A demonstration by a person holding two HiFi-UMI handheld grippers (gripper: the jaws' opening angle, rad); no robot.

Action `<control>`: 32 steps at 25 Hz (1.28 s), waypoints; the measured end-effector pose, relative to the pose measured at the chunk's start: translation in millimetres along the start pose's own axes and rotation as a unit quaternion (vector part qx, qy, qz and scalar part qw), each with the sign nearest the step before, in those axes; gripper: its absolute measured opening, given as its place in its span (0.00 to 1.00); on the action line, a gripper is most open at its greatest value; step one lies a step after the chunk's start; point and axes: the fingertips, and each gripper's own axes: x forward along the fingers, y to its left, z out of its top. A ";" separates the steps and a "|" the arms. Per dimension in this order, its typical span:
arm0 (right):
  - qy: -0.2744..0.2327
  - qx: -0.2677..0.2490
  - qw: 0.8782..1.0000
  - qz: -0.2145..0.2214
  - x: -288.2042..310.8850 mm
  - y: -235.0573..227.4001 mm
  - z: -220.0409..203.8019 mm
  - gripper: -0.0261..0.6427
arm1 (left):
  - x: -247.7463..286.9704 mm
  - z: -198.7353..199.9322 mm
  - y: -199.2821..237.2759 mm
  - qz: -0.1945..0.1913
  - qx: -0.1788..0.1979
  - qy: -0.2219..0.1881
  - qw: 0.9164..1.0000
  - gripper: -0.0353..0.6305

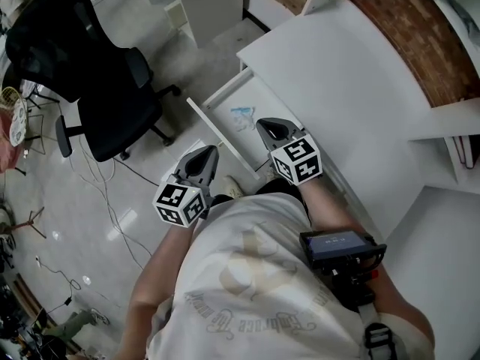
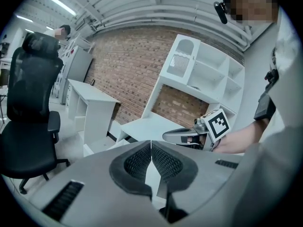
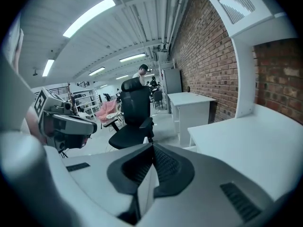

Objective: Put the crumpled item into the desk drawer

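The desk drawer (image 1: 225,137) stands pulled out from the white desk (image 1: 337,88). A small crumpled bluish-white item (image 1: 241,117) lies inside it. My right gripper (image 1: 264,124) hovers above the drawer, just right of the item, with its jaws shut and nothing between them. My left gripper (image 1: 209,151) hangs over the drawer's front panel, also shut and holding nothing. In the left gripper view the left gripper's (image 2: 151,144) black pads meet, and the right gripper (image 2: 174,135) shows ahead of it. The right gripper (image 3: 152,146) is likewise shut in its own view.
A black office chair (image 1: 112,88) stands on the floor to the left of the drawer, with cables (image 1: 105,193) trailing beside it. A brick wall (image 1: 420,28) and white shelves (image 1: 450,118) back the desk. A second white desk (image 2: 90,98) stands further off.
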 end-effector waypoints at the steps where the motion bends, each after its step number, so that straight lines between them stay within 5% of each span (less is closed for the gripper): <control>1: -0.003 0.001 1.000 0.000 -3.8 0.9 1.8 0.07 | -0.5 3.9 -1.3 -0.002 0.003 -0.002 1.000 0.09; 17: -0.063 0.015 0.998 0.015 -53.3 10.8 22.6 0.07 | -5.6 19.5 -7.1 -0.010 0.025 -0.016 0.999 0.09; 32: -0.059 0.033 0.998 -0.004 -59.8 16.4 6.6 0.07 | 5.0 11.6 -19.4 -0.052 0.039 0.002 0.998 0.09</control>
